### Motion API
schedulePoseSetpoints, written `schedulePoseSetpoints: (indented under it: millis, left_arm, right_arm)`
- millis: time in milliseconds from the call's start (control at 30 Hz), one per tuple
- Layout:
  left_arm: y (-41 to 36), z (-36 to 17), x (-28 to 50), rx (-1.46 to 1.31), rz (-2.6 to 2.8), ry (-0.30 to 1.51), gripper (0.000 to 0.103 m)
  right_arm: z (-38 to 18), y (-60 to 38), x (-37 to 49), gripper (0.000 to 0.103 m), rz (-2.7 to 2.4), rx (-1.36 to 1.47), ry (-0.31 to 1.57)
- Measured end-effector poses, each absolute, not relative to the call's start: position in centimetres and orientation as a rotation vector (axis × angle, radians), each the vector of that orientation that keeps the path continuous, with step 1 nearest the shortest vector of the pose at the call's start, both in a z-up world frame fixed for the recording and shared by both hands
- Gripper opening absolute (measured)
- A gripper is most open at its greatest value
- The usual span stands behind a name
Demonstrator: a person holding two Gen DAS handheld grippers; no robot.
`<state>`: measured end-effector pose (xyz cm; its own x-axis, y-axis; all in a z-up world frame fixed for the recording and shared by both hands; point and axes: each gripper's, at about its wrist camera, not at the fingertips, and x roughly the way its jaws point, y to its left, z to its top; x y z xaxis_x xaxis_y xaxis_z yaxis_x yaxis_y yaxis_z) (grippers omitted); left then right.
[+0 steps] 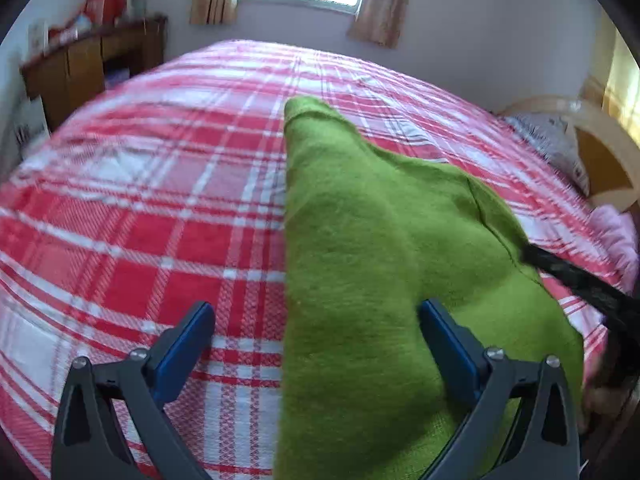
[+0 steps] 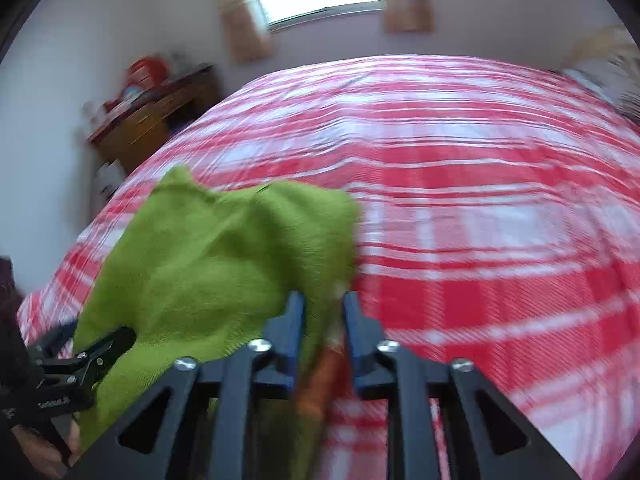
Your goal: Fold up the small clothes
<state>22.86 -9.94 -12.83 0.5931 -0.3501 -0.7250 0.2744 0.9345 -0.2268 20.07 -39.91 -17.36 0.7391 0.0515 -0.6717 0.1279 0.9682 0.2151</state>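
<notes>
A green fleece garment lies on the red-and-white plaid bed, its pointed end stretching away from me. My left gripper stands wide open over the garment's left edge. Its right finger rests on the cloth and its left finger is over bare bedspread. In the right wrist view the garment fills the lower left. My right gripper has its jaws close together with the garment's right edge in the narrow gap, and the pads do not visibly press on it. A right finger shows black at the cloth's right side.
A wooden desk with red clutter stands at the far left wall. A grey pillow, a pale headboard and pink cloth sit at the right. The plaid bedspread spreads wide to the right. A hand holds the left gripper.
</notes>
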Motion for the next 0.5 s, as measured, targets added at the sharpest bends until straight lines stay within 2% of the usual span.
schedulePoseSetpoints:
  millis: [100,167,333,500]
  left_arm:
    - [-10.2,-12.7,22.5,-0.074,-0.348,0.849,0.103]
    - [-10.7,-12.4,22.1,-0.037,-0.326,0.832,0.103]
    - [-9.2,-10.9,20.6,-0.026,-0.332,0.85,0.103]
    - [-6.4,-10.6,16.4,0.079,-0.285,0.798,0.103]
  right_arm:
    - [-14.0,-37.6,15.3,0.022,-0.115,0.196,0.588]
    - [-13.1,-35.7,13.8,0.022,-0.044,0.18,0.589]
    - [-16.8,-31.4,13.0,0.023,0.012,0.031,0.759]
    - [-17.9,-31.1,11.3,0.023,-0.002,-0.035,0.682]
